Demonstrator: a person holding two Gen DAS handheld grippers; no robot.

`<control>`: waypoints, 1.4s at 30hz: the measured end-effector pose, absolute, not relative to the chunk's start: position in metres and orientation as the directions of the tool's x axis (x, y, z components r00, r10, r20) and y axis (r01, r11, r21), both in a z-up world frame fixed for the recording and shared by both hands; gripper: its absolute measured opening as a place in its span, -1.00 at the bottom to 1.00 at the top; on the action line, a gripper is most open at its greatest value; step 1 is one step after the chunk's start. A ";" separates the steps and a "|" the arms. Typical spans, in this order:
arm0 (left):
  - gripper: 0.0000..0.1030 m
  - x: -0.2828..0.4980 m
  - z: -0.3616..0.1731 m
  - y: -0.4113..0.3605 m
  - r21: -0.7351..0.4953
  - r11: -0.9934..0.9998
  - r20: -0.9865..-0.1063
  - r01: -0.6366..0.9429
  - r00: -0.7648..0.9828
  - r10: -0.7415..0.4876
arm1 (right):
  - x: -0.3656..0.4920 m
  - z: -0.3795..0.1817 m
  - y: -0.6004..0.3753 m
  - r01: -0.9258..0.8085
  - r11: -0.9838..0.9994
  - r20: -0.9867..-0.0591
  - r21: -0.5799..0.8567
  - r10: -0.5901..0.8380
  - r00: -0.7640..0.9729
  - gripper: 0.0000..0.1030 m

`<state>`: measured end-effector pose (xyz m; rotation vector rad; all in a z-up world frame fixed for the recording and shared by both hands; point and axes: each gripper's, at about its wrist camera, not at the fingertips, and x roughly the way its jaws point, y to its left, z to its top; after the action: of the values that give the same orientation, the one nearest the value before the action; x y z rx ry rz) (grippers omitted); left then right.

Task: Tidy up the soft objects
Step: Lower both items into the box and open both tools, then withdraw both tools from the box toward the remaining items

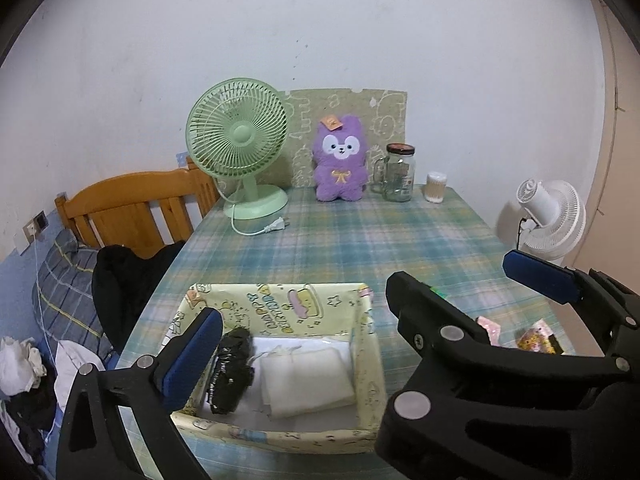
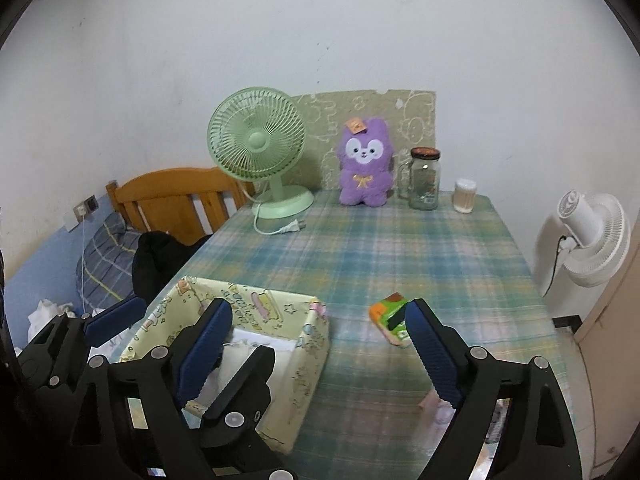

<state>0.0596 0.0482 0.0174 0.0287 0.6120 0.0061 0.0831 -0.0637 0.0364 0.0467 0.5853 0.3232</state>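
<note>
Hovering wide-open, empty: left tongs (image 1: 304,344) above basket (image 1: 280,436), right tongs (image 2: 320,356) beside orange pack (image 2: 390,314).

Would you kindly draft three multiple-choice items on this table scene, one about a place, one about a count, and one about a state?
1. Where does the purple plush toy stand?
A. Inside the yellow box
B. Between the green fan and the glass jar
C. On the bed

2. How many fans are in view?
A. One
B. Two
C. Three

3. What state is the green fan's plug in?
A. Plugged into the wall
B. Lying loose on the tablecloth
C. Tucked inside the jar

Answers: 1 B, it stands with the green fan on one side and the glass jar on the other; 2 B, green fan plus white fan; 3 B, prongs rest on the tablecloth.
</note>
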 end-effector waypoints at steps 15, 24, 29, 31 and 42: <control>1.00 0.043 0.037 0.005 0.004 0.998 -0.512 0.062 0.857 -0.051 | 0.064 0.057 -0.110 -0.219 0.970 -0.470 0.110 0.245 0.848 0.97; 1.00 0.033 0.038 -0.022 0.016 0.997 -0.503 0.080 0.862 -0.061 | 0.052 0.055 -0.137 -0.168 0.981 -0.463 0.095 0.193 0.865 0.97; 1.00 0.031 0.030 -0.034 0.002 0.995 -0.507 0.104 0.858 -0.088 | 0.047 0.048 -0.152 -0.142 0.986 -0.459 0.089 0.167 0.873 0.97; 1.00 0.029 0.027 -0.040 0.007 0.994 -0.500 0.108 0.861 -0.090 | 0.046 0.045 -0.157 -0.140 0.986 -0.457 0.089 0.165 0.874 0.97; 0.99 0.032 0.004 -0.067 0.006 0.991 -0.513 0.136 0.851 -0.114 | 0.044 0.020 -0.184 -0.120 0.988 -0.455 0.100 0.153 0.877 0.97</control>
<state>0.0317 -0.0672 0.0044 0.0430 0.5375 -0.1319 0.0439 -0.1844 0.0196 0.0697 0.4798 0.1425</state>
